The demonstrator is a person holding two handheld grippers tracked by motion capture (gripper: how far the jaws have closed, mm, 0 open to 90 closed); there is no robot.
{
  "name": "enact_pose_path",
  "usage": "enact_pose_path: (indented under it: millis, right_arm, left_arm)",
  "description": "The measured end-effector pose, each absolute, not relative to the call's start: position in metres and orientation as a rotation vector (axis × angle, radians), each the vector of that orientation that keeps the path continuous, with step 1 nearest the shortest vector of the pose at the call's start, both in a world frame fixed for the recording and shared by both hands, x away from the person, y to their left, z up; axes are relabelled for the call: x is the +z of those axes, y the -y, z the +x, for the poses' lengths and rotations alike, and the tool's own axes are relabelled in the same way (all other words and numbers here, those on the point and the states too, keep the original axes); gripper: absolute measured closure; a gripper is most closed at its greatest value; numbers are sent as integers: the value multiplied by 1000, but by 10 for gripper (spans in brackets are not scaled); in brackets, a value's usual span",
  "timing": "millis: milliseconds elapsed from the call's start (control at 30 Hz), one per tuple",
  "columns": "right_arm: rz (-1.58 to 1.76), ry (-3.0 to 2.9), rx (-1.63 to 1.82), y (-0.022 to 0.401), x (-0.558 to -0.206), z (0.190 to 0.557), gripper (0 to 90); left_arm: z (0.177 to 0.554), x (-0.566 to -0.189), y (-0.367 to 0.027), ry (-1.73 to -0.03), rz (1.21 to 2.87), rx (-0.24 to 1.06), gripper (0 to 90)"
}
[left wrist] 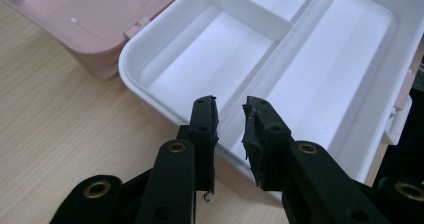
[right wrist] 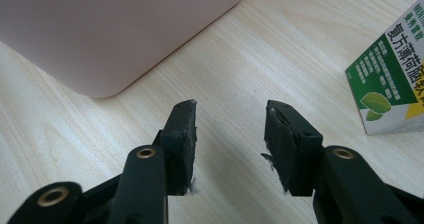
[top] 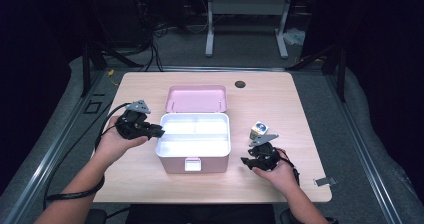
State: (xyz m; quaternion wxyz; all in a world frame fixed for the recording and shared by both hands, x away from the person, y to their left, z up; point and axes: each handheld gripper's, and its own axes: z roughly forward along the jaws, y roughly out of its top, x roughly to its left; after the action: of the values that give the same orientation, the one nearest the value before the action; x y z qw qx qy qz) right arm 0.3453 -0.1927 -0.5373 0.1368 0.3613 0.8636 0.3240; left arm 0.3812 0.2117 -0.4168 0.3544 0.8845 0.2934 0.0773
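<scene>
While the lid stands back —
Box (top: pixel 194 149): long axis across the tabletop (top: pixel 150 184), latch toward the person.
Left tongs (left wrist: pixel 230 109): narrowly parted, pinching nothing.
Right tongs (right wrist: pixel 231 113): spread — nothing between.

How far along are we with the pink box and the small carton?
Done: the pink plastic storage box stands open, its white divided tray bare. In hand: nothing; the left hand-held gripper hovers over the tray's edge, gripping nothing. Left: the small green-and-white carton waits on the table.
</scene>
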Motion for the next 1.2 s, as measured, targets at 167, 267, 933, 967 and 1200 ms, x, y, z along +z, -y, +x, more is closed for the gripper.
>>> enact_pose_path:
  millis: [167,267,933,967,1200]
  right_arm:
    - [1051,-2497,939,193,-537,345,556]
    - [1053,-2513,925,194,-536,346,556]
    - [1063,-2518,946,195,-537,346,553]
    - [1062,-2519,945,195,-537,346,553]
    - [1067,-2519,952,196,-537,346,553]
  left_arm:
    - [384,-413,-201,-722,2314,187,763]
    - [386,-410,-192,-692,2339,172,776]
    - [398,-396,-137,-454,2606,154,804]
    - [399,-396,-134,-446,2620,161,804]
    - [404,-400,-122,-413,2677,169,807]
